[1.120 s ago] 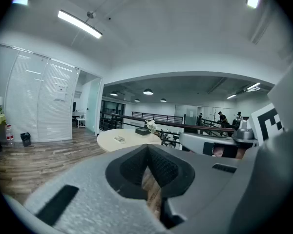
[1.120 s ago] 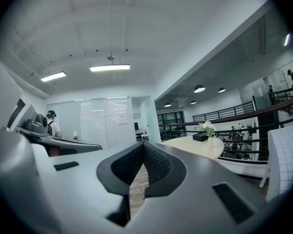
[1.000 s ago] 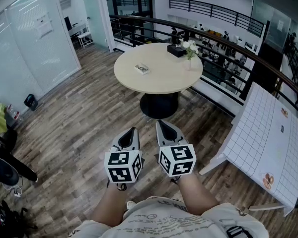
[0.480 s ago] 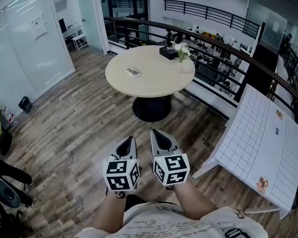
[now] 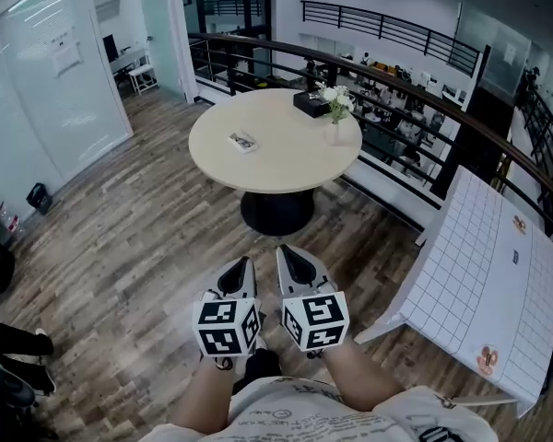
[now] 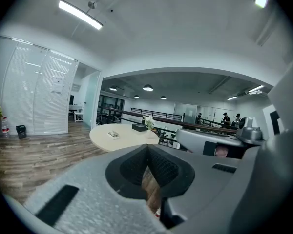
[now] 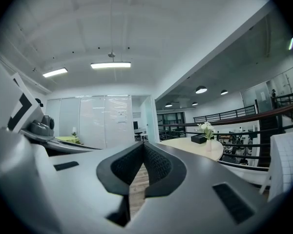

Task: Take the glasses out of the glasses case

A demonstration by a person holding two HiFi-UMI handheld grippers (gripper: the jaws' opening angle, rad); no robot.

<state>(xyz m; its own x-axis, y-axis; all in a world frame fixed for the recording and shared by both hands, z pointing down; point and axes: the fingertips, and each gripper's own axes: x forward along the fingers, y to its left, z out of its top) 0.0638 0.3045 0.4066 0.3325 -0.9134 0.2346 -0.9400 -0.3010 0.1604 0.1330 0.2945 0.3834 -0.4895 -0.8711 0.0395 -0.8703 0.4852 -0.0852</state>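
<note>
A round beige table [image 5: 286, 159] stands ahead on a black pedestal, well beyond both grippers. On it lie a small flat patterned item [image 5: 243, 141], a black box [image 5: 311, 104] and a vase of white flowers [image 5: 335, 118]. They are too small to tell which is the glasses case; no glasses show. My left gripper [image 5: 241, 267] and right gripper [image 5: 289, 254] are held side by side over the wood floor, both shut and empty. The left gripper view shows the left gripper [image 6: 147, 147] with the table [image 6: 122, 136] far off. In the right gripper view the right gripper [image 7: 143, 145] has its jaws closed.
A white gridded table [image 5: 484, 274] stands at the right. A dark curved railing [image 5: 415, 81] runs behind the round table. Frosted glass walls [image 5: 46, 72] line the left side, with dark bags [image 5: 9, 385] on the floor at bottom left.
The view has moved forward, so the round table sits lower and nearer. Both grippers keep the same pose, shut and side by side.
</note>
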